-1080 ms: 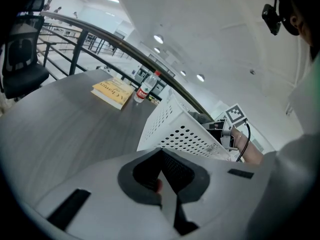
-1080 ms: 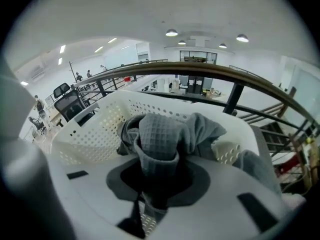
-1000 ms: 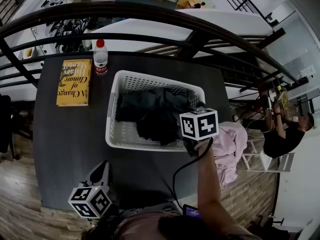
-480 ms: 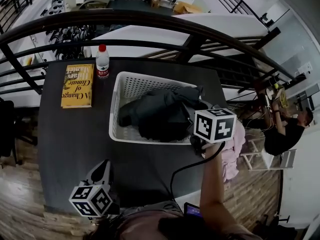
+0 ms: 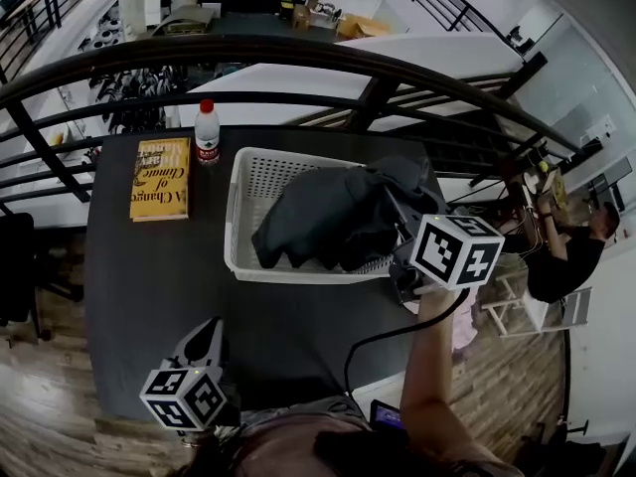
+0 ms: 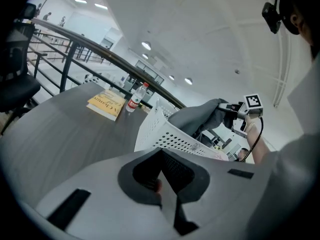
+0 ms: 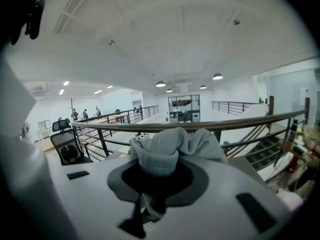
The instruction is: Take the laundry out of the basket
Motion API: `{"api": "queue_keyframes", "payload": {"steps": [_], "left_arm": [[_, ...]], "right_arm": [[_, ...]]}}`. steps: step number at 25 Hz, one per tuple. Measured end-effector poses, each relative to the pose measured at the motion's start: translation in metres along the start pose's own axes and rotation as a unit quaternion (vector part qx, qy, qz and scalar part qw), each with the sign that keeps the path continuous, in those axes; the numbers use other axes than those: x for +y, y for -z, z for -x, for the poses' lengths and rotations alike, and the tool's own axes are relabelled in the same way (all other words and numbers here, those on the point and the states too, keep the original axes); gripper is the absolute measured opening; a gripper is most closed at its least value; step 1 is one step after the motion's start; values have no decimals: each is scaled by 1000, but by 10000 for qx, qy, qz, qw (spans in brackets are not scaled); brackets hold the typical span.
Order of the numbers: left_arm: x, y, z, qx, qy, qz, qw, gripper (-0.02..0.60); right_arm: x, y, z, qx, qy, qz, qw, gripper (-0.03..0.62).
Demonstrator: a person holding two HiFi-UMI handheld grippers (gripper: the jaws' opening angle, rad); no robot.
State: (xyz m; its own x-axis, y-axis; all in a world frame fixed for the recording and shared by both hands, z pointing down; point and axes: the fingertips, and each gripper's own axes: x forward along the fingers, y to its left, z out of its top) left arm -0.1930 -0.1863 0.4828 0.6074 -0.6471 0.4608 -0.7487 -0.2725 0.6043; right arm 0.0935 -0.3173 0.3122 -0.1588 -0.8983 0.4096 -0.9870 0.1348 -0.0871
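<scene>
A white perforated laundry basket (image 5: 241,207) stands on the dark table (image 5: 139,286). A dark grey garment (image 5: 333,217) hangs over the basket, lifted from its right end, its lower part still over the basket's near rim. My right gripper (image 5: 405,238) is shut on the garment's edge, at the basket's right side. In the right gripper view the cloth (image 7: 170,149) bunches between the jaws of the right gripper (image 7: 152,204). My left gripper (image 5: 204,334) rests low at the table's near left edge, shut, with nothing in it. The left gripper view shows the basket (image 6: 170,136) and the raised garment (image 6: 200,116).
A yellow book (image 5: 161,177) and a plastic bottle (image 5: 207,132) lie at the table's far left. A pink cloth (image 5: 462,328) hangs off the table's right side. A dark railing (image 5: 298,63) curves behind the table. A person (image 5: 571,256) sits at far right.
My right gripper has risen and moved right, pulling the dark garment up from the basket's bottom. The left gripper has stayed put.
</scene>
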Motion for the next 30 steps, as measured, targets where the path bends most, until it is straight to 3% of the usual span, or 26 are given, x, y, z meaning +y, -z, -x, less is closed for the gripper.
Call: {"api": "queue_keyframes", "payload": {"steps": [4, 13, 30], "left_arm": [[-2, -4, 6, -41, 95, -72, 9999, -11], [2, -12, 14, -120, 162, -197, 9996, -11], [-62, 17, 32, -473, -114, -228, 9986, -11]], "right_arm": [[5, -31, 18, -390, 37, 104, 9992, 78], [13, -59, 38, -701, 182, 410, 9965, 78], [-15, -112, 136, -1649, -67, 627, 9843, 80]]}}
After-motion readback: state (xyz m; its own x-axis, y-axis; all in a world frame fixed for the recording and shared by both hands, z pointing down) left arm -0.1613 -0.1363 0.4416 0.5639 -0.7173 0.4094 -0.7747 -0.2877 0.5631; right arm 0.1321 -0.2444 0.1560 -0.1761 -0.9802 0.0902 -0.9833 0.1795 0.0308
